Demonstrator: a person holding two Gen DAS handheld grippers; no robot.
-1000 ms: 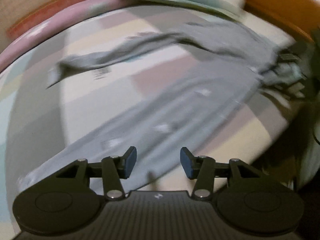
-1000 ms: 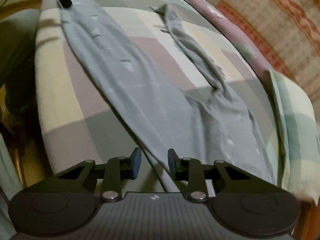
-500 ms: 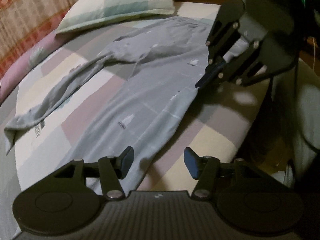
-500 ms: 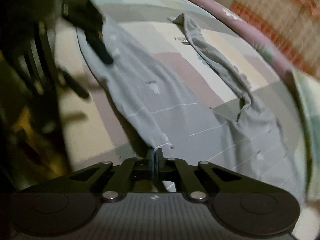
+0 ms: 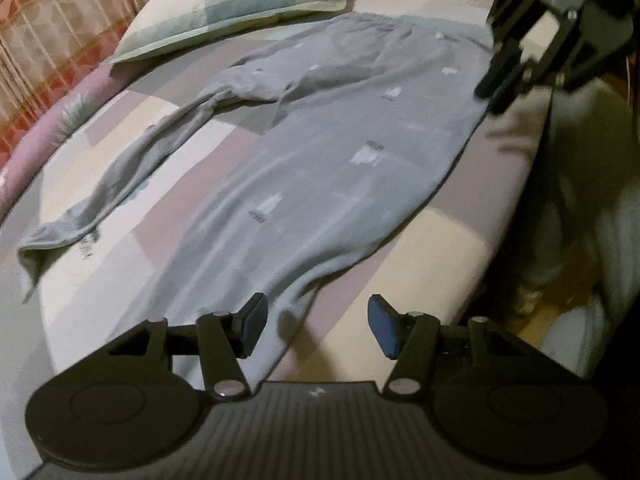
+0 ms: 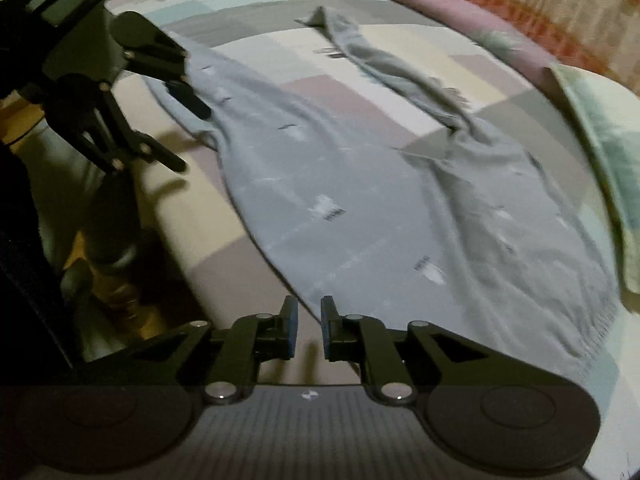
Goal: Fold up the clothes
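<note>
The left wrist camera sits just behind the left tongs (image 5: 316,330) at the cuff end of a pair of grey trousers (image 5: 340,152) and looks steeply down and along the bed (image 5: 448,236) toward the pillow (image 5: 240,4) at its head, with the right tongs (image 5: 500,76) at upper right. The right wrist camera sits just behind the right tongs (image 6: 308,328) near the waist end and faces the opposite way, down the trousers (image 6: 360,200), with the left tongs (image 6: 188,120) at upper left and the pillow (image 6: 596,148) at the right edge. Both views are close over the mattress and share the trousers, the checked sheet, the pillow and each other's tool.
</note>
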